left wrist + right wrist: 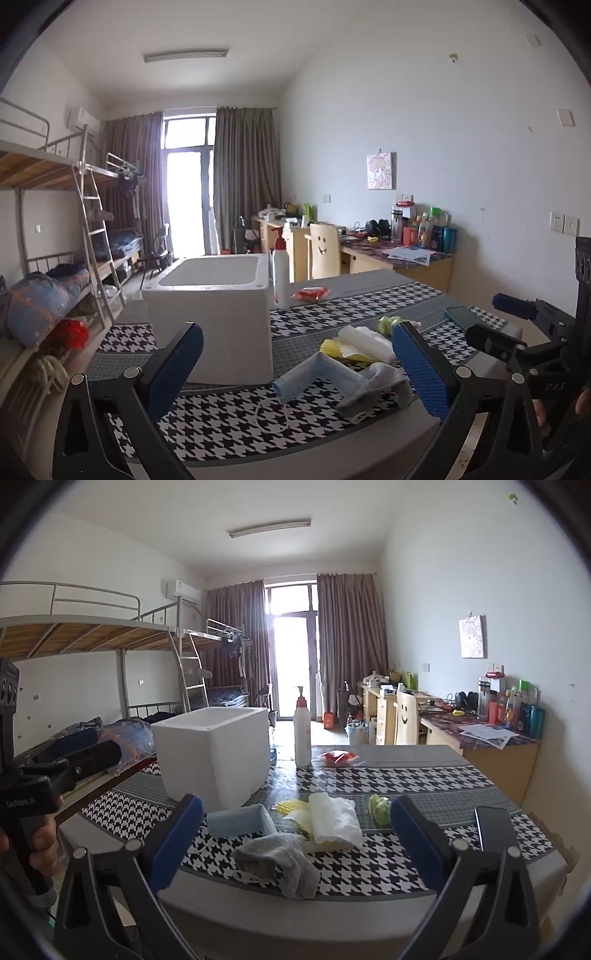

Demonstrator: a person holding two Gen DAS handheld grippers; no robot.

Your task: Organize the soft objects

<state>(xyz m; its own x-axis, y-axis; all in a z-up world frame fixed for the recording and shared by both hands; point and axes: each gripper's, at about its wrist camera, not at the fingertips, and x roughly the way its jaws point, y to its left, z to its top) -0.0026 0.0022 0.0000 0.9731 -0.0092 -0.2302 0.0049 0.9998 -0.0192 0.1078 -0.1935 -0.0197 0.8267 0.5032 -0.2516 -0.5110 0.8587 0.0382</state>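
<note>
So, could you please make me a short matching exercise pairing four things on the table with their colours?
Things:
1. foam box
2. face mask
3. sock
4. pump bottle cap

Colours:
A. grey
B. red
C. white
D. light blue

Pairs: 1-C, 2-D, 3-A, 4-B

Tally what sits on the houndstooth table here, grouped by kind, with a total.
Soft pieces: 5 (blue mask, grey sock, white cloth, yellow item, green item)
Foam box: 1
Pump bottle: 1
Red packet: 1
Phone: 1
Total: 9
</note>
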